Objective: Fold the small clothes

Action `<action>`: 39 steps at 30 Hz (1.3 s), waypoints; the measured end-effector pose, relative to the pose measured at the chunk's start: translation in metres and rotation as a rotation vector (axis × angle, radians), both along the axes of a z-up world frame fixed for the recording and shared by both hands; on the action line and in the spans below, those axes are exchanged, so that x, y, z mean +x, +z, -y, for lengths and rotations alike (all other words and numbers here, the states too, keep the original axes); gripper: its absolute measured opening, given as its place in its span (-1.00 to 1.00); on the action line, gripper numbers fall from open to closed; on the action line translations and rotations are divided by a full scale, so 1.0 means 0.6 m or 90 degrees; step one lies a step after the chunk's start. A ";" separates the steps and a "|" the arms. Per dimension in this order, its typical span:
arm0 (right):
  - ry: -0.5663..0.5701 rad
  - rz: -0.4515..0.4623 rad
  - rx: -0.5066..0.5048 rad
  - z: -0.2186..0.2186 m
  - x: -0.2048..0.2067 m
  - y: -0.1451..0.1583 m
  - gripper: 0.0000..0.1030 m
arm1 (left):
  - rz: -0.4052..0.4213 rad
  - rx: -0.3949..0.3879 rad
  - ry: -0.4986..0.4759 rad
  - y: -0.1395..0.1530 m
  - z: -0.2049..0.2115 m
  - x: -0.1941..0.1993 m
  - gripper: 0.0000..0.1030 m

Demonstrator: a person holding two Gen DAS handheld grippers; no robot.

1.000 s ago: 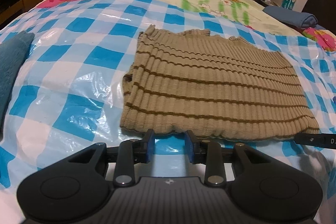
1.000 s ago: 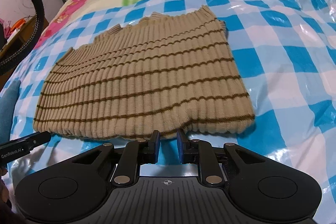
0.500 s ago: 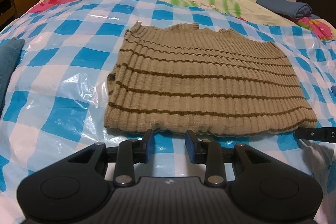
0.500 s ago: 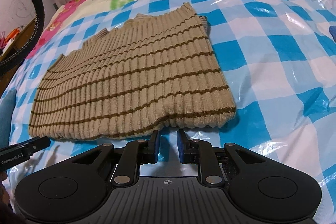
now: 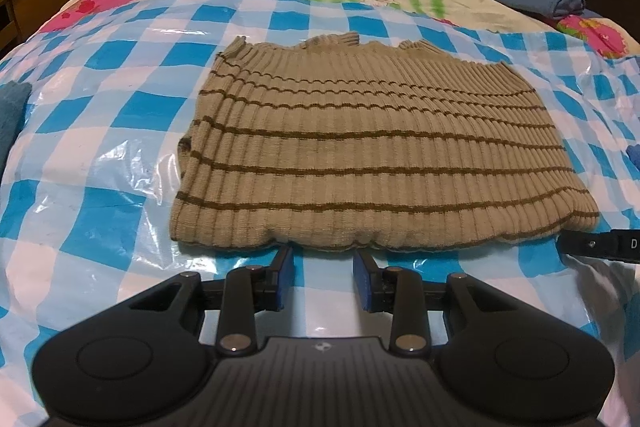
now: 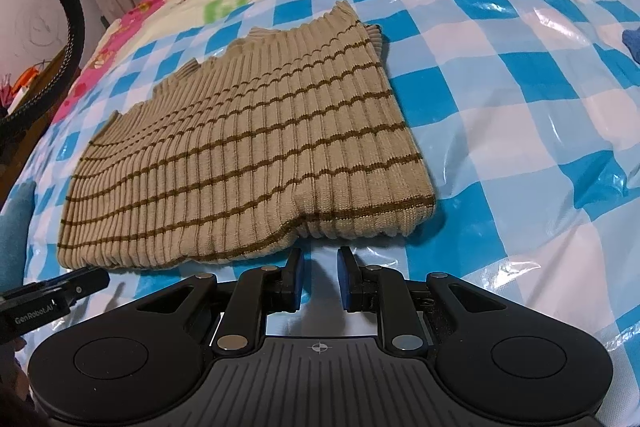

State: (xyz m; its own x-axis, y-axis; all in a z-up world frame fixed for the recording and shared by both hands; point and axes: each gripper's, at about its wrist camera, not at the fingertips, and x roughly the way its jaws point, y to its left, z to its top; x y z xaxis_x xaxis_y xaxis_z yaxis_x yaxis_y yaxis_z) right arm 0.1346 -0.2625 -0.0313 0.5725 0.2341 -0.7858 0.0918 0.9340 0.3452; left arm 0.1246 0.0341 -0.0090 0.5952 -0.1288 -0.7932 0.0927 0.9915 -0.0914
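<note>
Left wrist view: we list one sweater (image 5: 360,155), folded flat to a rectangle mid-bed on the checked sheet (image 5: 100,163), fold at the near edge. Left gripper (image 5: 323,269) open, empty, just short of that edge; right gripper (image 6: 319,273) narrowly open, empty, near the right corner. Judged: one fold done, another likely due.

The sweater (image 5: 360,155) lies flat in the middle of the checked sheet (image 5: 100,155), which covers the near part of the bed. Both grippers sit just before its near edge: left gripper (image 5: 323,277), right gripper (image 6: 319,277).
</note>
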 end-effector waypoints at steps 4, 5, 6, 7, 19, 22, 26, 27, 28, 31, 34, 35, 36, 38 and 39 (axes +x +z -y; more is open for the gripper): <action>-0.004 0.002 0.004 0.003 -0.001 -0.001 -0.64 | -0.004 0.002 -0.002 -0.003 0.004 -0.001 -0.24; -0.005 0.002 0.005 0.003 -0.001 -0.001 -0.64 | -0.005 0.004 -0.003 -0.003 0.005 -0.001 -0.24; -0.005 0.002 0.005 0.005 -0.001 -0.001 -0.64 | -0.006 0.005 -0.004 -0.004 0.006 -0.001 -0.24; -0.005 0.003 0.006 0.005 0.000 -0.001 -0.64 | -0.006 0.006 -0.004 -0.004 0.007 -0.001 -0.24; -0.004 0.009 -0.073 -0.006 0.012 0.006 -0.64 | 0.006 0.012 0.004 0.007 -0.001 0.011 -0.23; 0.000 0.011 -0.099 -0.013 0.015 0.007 -0.64 | 0.006 0.009 0.007 0.006 -0.003 0.014 -0.22; 0.004 0.009 -0.118 -0.020 0.017 0.007 -0.63 | 0.004 0.005 0.009 0.003 -0.008 0.015 -0.22; 0.004 0.008 -0.119 -0.020 0.018 0.007 -0.63 | 0.003 0.003 0.011 0.001 -0.010 0.015 -0.22; 0.004 0.007 -0.120 -0.020 0.018 0.007 -0.63 | 0.002 0.000 0.013 0.000 -0.012 0.016 -0.22; 0.006 0.006 -0.128 -0.023 0.019 0.007 -0.63 | 0.000 -0.007 0.016 -0.004 -0.016 0.017 -0.21; 0.008 0.004 -0.139 -0.026 0.019 0.007 -0.63 | 0.000 -0.013 0.015 -0.005 -0.018 0.017 -0.21; 0.009 0.003 -0.143 -0.028 0.019 0.008 -0.63 | -0.001 -0.015 0.015 -0.006 -0.019 0.016 -0.21; 0.010 0.003 -0.148 -0.029 0.019 0.008 -0.62 | -0.001 -0.018 0.015 -0.007 -0.021 0.016 -0.21; 0.014 0.003 -0.160 -0.033 0.019 0.009 -0.62 | -0.002 -0.021 0.016 -0.008 -0.024 0.015 -0.21; 0.014 0.003 -0.165 -0.035 0.019 0.009 -0.61 | -0.002 -0.023 0.017 -0.009 -0.025 0.015 -0.21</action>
